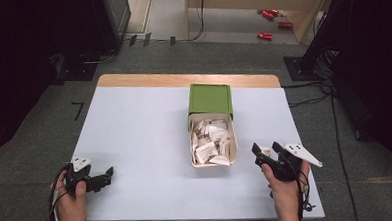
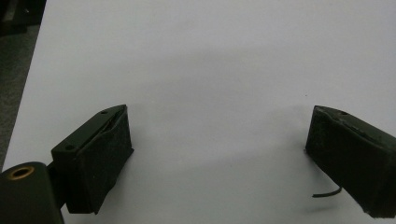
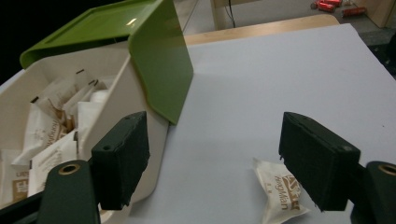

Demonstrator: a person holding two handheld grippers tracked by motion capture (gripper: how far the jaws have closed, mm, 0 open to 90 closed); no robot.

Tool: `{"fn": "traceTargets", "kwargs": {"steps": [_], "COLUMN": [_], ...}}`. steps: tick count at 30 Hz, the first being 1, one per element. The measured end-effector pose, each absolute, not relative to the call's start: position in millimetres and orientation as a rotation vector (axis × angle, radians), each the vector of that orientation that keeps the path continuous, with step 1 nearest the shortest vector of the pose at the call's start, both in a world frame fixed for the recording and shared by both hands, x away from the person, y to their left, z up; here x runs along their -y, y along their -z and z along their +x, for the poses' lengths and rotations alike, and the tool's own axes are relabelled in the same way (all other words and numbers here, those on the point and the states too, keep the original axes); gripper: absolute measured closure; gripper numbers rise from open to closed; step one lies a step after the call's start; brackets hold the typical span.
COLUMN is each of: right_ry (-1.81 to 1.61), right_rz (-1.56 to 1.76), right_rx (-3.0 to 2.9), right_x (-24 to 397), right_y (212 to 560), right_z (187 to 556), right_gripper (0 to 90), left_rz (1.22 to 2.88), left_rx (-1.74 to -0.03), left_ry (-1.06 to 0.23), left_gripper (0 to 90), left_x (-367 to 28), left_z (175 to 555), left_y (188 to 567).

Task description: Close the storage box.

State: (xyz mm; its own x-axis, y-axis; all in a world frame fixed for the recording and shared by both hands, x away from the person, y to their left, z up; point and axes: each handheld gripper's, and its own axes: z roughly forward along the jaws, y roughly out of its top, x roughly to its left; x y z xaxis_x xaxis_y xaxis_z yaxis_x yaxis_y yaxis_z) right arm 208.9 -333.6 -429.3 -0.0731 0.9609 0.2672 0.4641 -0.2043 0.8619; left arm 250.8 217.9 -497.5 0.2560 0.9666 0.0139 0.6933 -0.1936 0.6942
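A small white packet (image 3: 280, 193) lies on the table (image 1: 140, 143), just right of the box (image 1: 191, 140) and under the right tool (image 3: 215, 161). It is a soft, pillow-shaped sachet with crimped ends and brown lettering, slightly puffed and lying flat. In the high view it shows as a pale spot (image 1: 266, 151) next to the right tool (image 1: 258, 153).

The right tool's jaws stand wide apart, with nothing between the pads; the packet lies on the table below the far-side jaw, and whether it touches that jaw cannot be told. The pads are blocks of black, matte, rough foam on dark green bodies.

The box is a cream plastic drawer, smooth and round-cornered, pulled out of a glossy green sleeve (image 1: 210, 100). It is heaped with more of the same white packets (image 1: 210, 142), lying at all angles.

The left tool (image 1: 107, 175) rests low near the table's left front edge, well apart from the box. Its jaws (image 2: 217, 154) are also spread wide over bare table, holding nothing. The table top is a plain, smooth, pale grey-white sheet with a wooden strip at its far edge.
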Motion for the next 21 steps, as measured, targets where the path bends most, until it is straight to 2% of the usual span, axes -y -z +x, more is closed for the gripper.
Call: {"fn": "traceTargets", "kwargs": {"steps": [9, 21], "right_ry": [-1.263, -1.272], "right_rz": [1.655, 1.631], "right_rx": [-1.550, -1.636], "right_x": [320, 297], "right_y": [418, 422], "right_z": [205, 206], "right_gripper": [28.1, 35.7], "left_rz": [1.962, 1.961], "left_rx": [-1.501, -1.501], "left_ry": [-0.622, -0.622], "left_gripper": [7.4, 7.4], "left_x": [-218, -218], "left_z": [251, 251], "left_y": [498, 498]}}
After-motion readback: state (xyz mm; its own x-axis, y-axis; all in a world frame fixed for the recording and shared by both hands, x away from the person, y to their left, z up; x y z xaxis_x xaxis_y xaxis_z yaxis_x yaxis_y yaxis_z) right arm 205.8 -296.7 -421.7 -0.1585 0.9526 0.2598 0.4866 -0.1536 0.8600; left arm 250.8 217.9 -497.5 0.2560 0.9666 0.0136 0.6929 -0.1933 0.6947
